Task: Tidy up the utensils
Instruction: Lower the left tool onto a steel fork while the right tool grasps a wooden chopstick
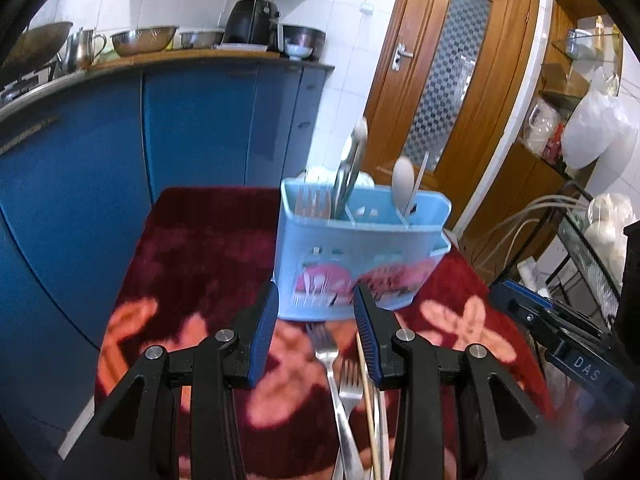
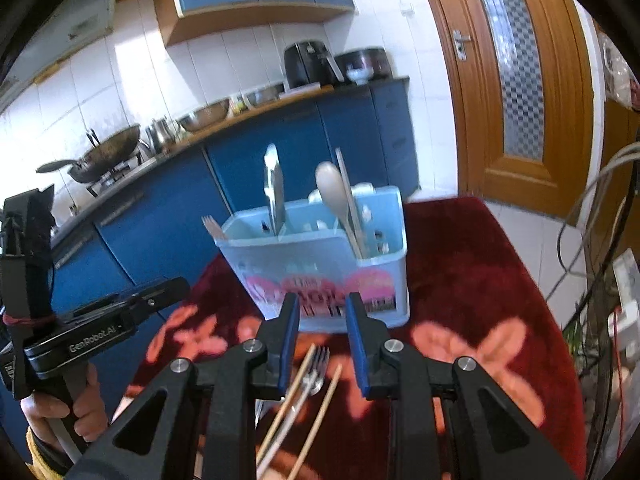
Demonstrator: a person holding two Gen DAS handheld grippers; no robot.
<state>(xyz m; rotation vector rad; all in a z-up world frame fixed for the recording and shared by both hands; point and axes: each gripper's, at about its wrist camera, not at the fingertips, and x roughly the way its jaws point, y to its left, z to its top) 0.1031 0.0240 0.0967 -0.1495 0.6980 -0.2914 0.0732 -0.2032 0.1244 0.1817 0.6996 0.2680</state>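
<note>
In the centre of both views a light blue utensil caddy (image 1: 360,256) stands upright on the dark red flowered cloth (image 1: 200,248), and it is divided in compartments so each kind of utensil gets its own place. Forks (image 1: 314,202) already stand at its left end, a metal tool (image 1: 350,168) leans beside them, and a pale spoon (image 1: 402,184) with a chopstick (image 1: 416,184) is at the right end. At the bottom centre, loose forks (image 1: 334,364) and wooden chopsticks (image 2: 304,396) lie flat on the cloth, near the caddy, probably waiting to be sorted. The left gripper (image 1: 316,340) hovers over them with its jaws wide and nothing between. The right gripper (image 2: 322,340) is also open and empty, slightly narrower, aimed at the same pile.
</note>
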